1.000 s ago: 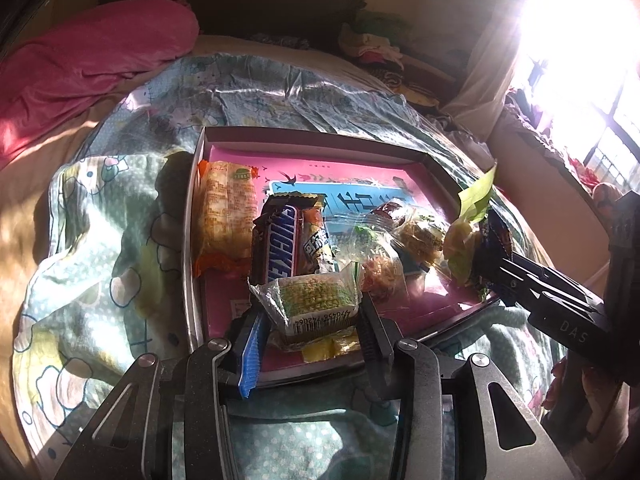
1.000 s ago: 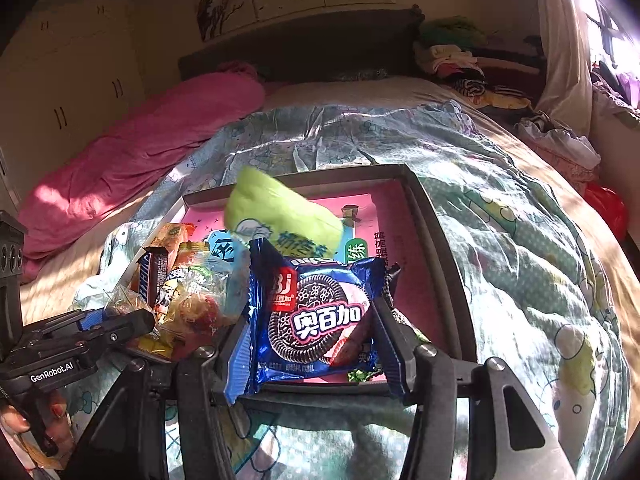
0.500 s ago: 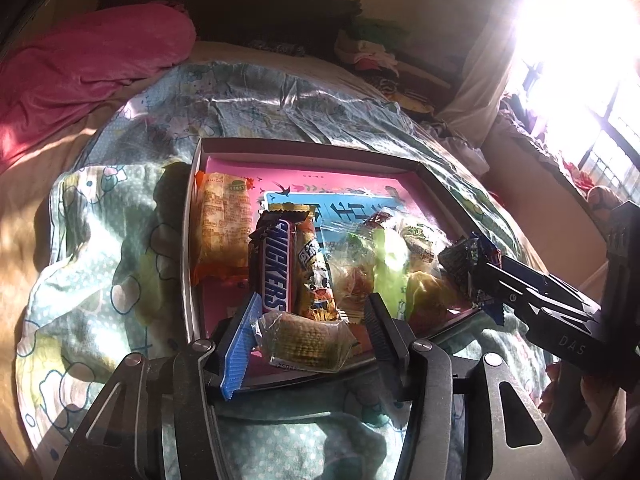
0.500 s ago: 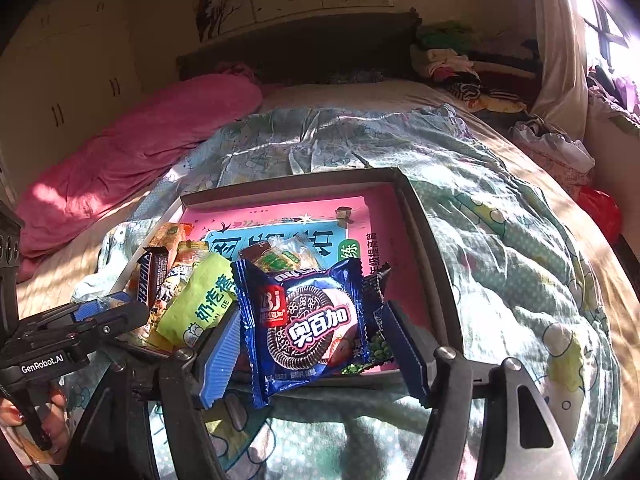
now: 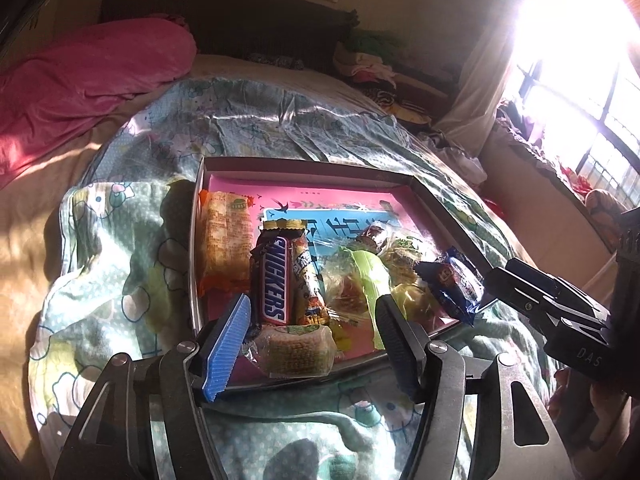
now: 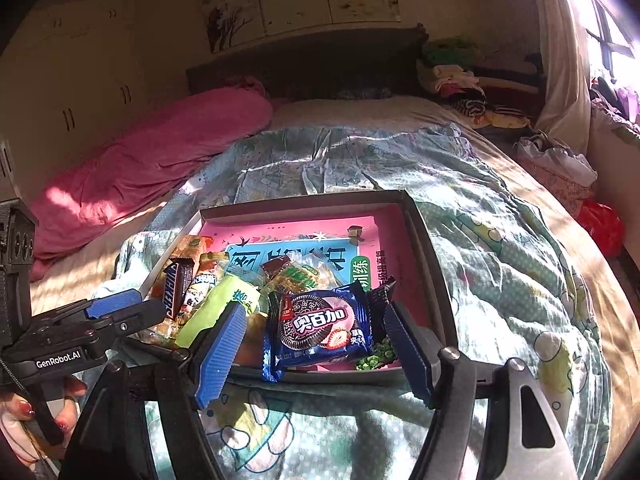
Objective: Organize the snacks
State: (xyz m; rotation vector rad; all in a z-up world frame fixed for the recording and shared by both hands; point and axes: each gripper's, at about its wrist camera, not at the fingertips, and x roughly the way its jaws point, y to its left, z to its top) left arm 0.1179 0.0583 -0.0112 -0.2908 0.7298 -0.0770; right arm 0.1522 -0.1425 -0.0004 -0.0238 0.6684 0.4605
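Snacks are gathered in a shallow grey tray (image 5: 436, 204) that is set on a bed covered by a pale green cartoon quilt (image 5: 120, 280); a pink and blue booklet (image 5: 320, 216) is laid flat on the tray's floor beneath them.

In the left wrist view, an orange cracker pack (image 5: 226, 240) is placed furthest left, against the tray's left wall. Just beside it a brown Snickers bar (image 5: 274, 280) is laid lengthwise, touched on its right by a yellow and orange wrapped bar (image 5: 308, 280). At the near edge a clear pack of green biscuits (image 5: 294, 350) is seen between the fingers of the left gripper (image 5: 314, 344); the jaws have just been opening, and the pads are held apart from the pack on both sides, so it is released and rests on the tray. Further right a lime green packet (image 5: 370, 276) and several clear wrapped sweets (image 5: 400, 256) are heaped together, with a blue cookie pack (image 5: 454, 284) at the right end of the row.

In the right wrist view, that blue cookie pack (image 6: 320, 326) is shown lying near the tray's front edge, between the fingers of the right gripper (image 6: 316, 348). These jaws too have just been opening and stand wide, with neither pad pressed on the wrapper. A small bag of green peas (image 6: 376, 354) is tucked just beside the pack's right corner. A pink blanket (image 6: 160, 160) is bunched well apart at the far left of the bed.
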